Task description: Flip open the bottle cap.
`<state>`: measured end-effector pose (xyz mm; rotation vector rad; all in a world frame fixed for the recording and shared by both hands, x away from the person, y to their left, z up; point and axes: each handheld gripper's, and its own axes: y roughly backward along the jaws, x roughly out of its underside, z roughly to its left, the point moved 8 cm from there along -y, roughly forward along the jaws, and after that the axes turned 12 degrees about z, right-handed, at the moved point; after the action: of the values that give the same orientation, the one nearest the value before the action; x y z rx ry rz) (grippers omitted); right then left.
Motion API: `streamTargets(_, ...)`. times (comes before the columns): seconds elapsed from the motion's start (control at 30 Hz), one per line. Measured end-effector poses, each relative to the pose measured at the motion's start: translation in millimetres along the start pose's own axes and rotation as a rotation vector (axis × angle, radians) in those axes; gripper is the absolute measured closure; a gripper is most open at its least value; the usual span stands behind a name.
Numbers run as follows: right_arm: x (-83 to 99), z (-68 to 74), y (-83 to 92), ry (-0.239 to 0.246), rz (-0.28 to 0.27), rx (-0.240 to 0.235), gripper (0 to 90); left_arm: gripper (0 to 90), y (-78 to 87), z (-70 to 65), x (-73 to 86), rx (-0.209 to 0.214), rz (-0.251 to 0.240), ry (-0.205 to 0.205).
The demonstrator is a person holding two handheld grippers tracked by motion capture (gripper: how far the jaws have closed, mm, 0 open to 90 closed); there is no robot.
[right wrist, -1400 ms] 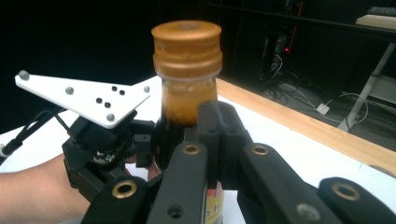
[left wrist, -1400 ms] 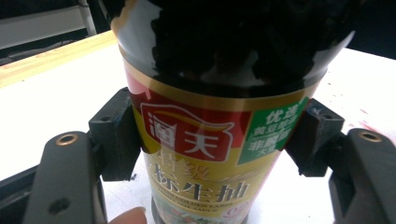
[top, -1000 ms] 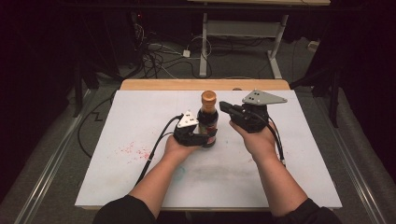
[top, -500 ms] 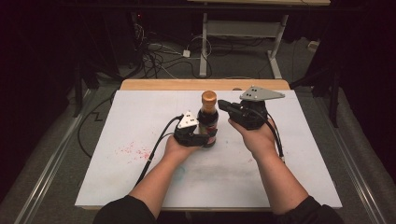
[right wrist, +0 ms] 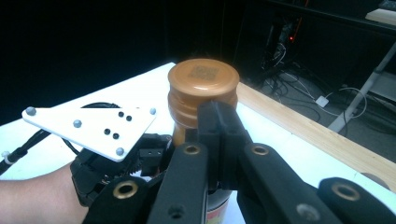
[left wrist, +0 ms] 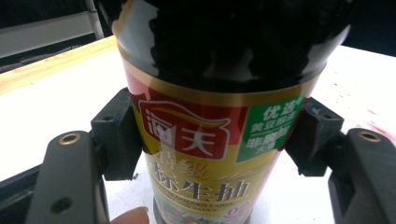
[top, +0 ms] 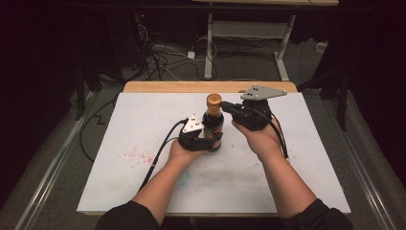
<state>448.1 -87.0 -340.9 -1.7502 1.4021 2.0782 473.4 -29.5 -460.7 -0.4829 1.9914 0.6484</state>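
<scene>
In the high view, left of centre, red specks stain the white table, whose wooden far edge runs across the upper middle of the frame. Just right of the stains, the left gripper sits near the middle of the frame, a black cable trailing from it toward the lower left and a pale three-cornered plate on top. Its jaws are clamped on the lower body of a dark sauce bottle that stands upright at the centre of the table. In the left gripper view the bottle takes up the middle of the frame, its red and gold label facing the camera, and one black pad presses each side of it; a fingertip peeks in at the bottom edge.

Right of the bottle in the high view, the right gripper reaches in from the right at the level of the bottle's neck, a grey plate above it. In the right gripper view its jaws stand drawn together with no gap between the pads, their tips just below the round orange cap, in front of the neck, at the centre of the frame. The left gripper's white plate lies at the left of that view, and the wooden edge crosses the right side
</scene>
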Motion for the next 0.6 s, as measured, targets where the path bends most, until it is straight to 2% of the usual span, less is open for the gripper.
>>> streamTargets(0.13,-0.2,-1.2,0.5,0.001,0.012,0.005,90.0,29.5,-0.6,-1.8,-0.3,0.002,-0.017,0.002)
streamTargets(0.17,-0.2,-1.2,0.5,0.001,0.012,0.005,90.0,29.5,-2.6,-6.7,-3.8,0.022,-0.059,0.042)
streamTargets(0.43,-2.1,-1.3,0.7,0.008,0.043,0.022,90.0,29.7,-3.2,-7.1,-4.2,0.011,-0.060,0.045)
streamTargets(0.47,-2.9,-1.2,0.5,0.013,0.050,0.024,90.0,29.7,-2.5,-3.7,-2.2,-0.011,-0.035,0.024)
streamTargets(0.53,-3.0,-1.3,0.6,0.013,0.053,0.025,90.0,29.7,-2.8,-3.7,-2.3,-0.015,-0.032,0.025)
streamTargets(0.57,-3.3,-1.5,0.6,0.012,0.056,0.025,90.0,29.8,-3.9,-7.0,-4.3,0.004,-0.054,0.044)
streamTargets(0.6,-3.3,-1.5,0.6,0.012,0.056,0.025,90.0,29.8,-4.0,-7.1,-4.2,0.003,-0.053,0.043)
